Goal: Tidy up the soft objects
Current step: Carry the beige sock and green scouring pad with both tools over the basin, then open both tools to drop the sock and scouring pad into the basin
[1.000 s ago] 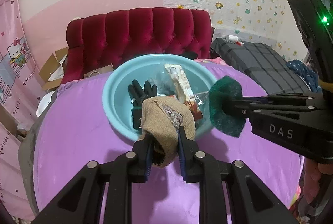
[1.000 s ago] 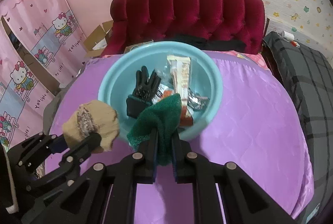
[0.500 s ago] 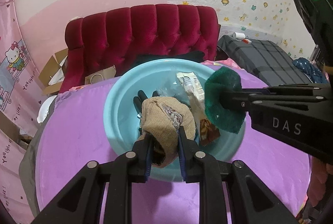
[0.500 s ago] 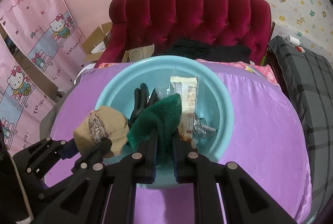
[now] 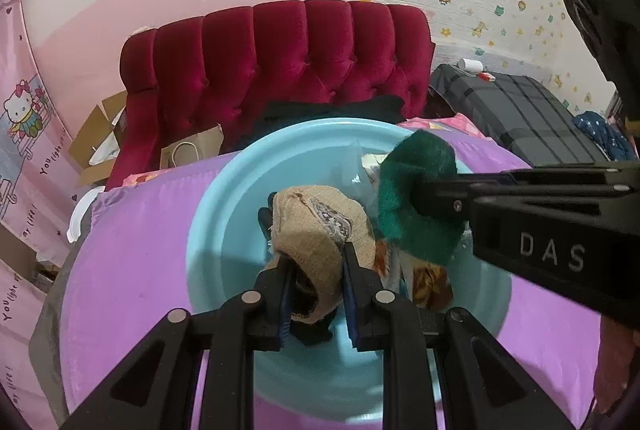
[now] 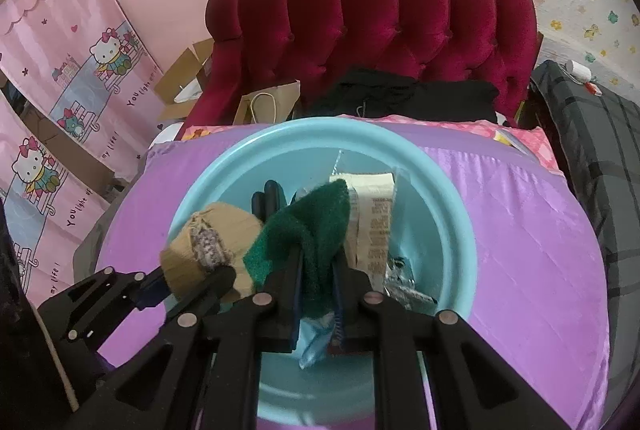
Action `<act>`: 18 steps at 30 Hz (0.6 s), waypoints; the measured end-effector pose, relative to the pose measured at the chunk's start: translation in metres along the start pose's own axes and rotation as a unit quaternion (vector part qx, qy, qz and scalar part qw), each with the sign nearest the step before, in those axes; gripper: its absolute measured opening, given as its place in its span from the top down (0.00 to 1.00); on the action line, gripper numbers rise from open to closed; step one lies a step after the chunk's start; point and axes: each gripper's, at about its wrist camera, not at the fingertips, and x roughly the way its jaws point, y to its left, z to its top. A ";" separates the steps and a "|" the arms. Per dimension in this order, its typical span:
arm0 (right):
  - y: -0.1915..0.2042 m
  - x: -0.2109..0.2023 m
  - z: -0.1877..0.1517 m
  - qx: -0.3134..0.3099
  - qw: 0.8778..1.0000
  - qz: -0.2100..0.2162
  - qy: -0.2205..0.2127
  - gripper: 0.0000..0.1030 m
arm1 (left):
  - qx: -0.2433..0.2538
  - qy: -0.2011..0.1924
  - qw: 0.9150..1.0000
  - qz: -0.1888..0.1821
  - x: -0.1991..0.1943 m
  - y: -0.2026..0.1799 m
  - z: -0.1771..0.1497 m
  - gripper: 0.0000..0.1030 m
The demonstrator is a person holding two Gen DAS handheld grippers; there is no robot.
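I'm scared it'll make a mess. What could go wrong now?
The two claws are very close over the basin: the left claw with the tan cloth and the right claw with the green cloth might bump. Dropped near the rim, a cloth could land on the purple cover.

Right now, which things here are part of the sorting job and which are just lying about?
Job: tan cloth in left gripper; green cloth in right gripper; basin; black glove.

Lying about: paper bag, cardboard box, black clothes by the headboard.

left gripper (image 5: 314, 270) clamped, right gripper (image 6: 318, 282) clamped
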 end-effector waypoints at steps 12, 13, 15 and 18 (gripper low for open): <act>0.000 0.023 0.008 -0.009 1.000 -0.002 0.020 0.67 | -0.004 0.010 1.000 0.004 0.025 0.004 0.008 0.73; -0.001 0.023 0.008 -0.008 1.000 -0.005 0.021 0.60 | -0.005 0.010 1.000 0.007 0.025 0.005 0.009 0.71; -0.002 0.022 0.008 -0.005 1.000 -0.008 0.019 0.53 | -0.008 0.011 1.000 0.016 0.025 0.006 0.009 0.50; -0.004 0.020 0.008 0.000 1.000 -0.015 0.017 0.35 | -0.011 0.014 1.000 0.024 0.026 0.006 0.009 0.11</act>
